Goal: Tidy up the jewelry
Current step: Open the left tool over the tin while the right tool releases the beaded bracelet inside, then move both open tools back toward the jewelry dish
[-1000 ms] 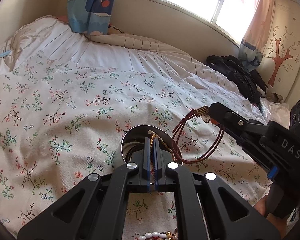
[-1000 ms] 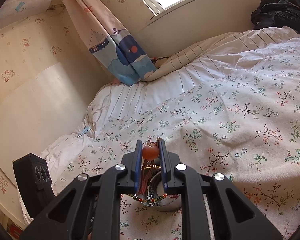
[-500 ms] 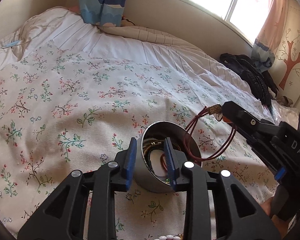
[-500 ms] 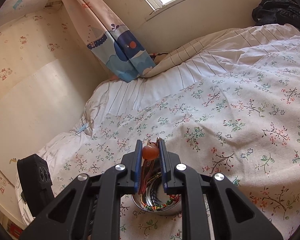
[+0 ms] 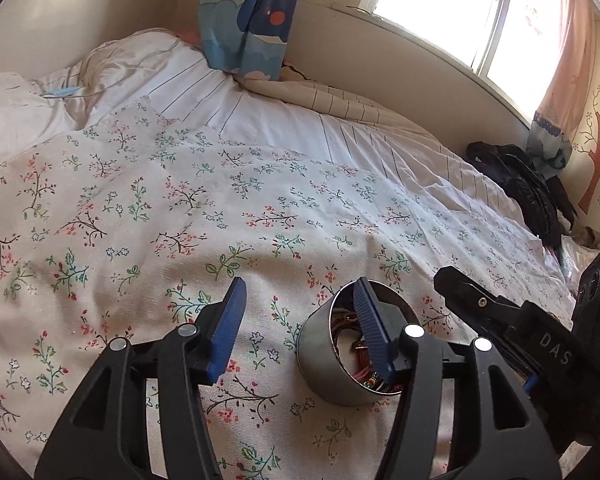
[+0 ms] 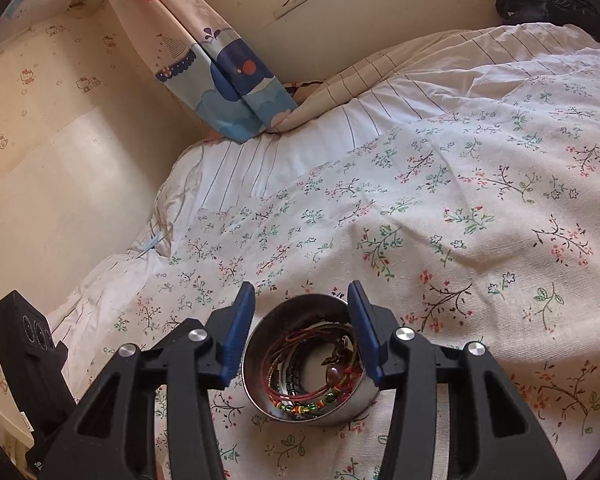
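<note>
Red cord now dropped into steel bowl, both hand-held grippers opening, empty, floral bedsheet

Both grippers' jaws opening: left gripper dropped gold chain, right gripper dropped red cord bracelet into bowl.

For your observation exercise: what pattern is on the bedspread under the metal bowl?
White with small floral sprigs, bedspread; bowl. Right wrist view shows it best.
</note>
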`<state>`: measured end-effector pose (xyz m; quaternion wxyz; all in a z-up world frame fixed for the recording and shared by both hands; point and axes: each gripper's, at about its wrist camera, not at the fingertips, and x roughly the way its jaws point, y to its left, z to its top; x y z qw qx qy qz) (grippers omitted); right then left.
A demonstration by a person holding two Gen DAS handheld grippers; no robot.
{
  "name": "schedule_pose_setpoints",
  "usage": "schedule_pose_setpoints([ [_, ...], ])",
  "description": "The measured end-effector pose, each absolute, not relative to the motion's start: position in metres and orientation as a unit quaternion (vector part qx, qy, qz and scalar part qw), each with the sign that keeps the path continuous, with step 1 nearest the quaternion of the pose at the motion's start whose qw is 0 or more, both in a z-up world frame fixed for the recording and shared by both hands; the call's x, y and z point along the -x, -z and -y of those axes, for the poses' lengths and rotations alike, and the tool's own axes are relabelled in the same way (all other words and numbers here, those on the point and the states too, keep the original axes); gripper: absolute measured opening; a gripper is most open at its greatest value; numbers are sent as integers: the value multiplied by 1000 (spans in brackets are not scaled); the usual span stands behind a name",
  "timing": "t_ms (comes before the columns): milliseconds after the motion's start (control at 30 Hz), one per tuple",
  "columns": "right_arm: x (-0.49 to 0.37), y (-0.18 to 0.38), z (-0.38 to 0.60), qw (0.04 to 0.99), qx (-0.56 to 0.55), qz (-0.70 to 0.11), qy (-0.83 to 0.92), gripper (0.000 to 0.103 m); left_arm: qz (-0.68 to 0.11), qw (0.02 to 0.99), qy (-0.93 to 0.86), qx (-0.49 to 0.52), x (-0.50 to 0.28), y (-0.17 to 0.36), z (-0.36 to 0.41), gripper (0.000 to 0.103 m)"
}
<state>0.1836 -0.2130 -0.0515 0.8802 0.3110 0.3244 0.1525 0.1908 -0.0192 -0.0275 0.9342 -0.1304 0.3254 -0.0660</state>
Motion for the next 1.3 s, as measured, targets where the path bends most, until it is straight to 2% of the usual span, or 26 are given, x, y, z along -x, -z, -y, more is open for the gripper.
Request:
schedule_pose_setpoints([
  [100, -185, 53, 213, 881, -306, -329, -147, 49, -325, 935, 62, 125, -191, 27, 20, 60],
  [233, -180, 53, 211, 890, -282, -337, -124, 61, -330, 936, 47, 109, -189, 29, 23, 74],
  [267, -178, 53, 211, 892, -275, -340, -114, 66, -331, 937, 40, 101, -187, 30, 25, 76],
  [433, -161, 58, 217, 893, -249, -367, -78, 76, -334, 941, 19, 57, -175, 30, 31, 82],
  [533, -146, 61, 226, 891, -239, -383, -57, 78, -336, 941, 16, 35, -161, 28, 33, 87],
  [733, -106, 59, 242, 888, -220, -402, -18, 86, -343, 939, 18, -10, -132, 23, 33, 89],
  [1000, -67, 61, 225, 879, -197, -433, -28, 86, -355, 935, 14, -16, -89, 20, 14, 93],
  [1300, -46, 56, 223, 879, -201, -432, -27, 88, -357, 934, 25, -19, -64, 19, 13, 94],
])
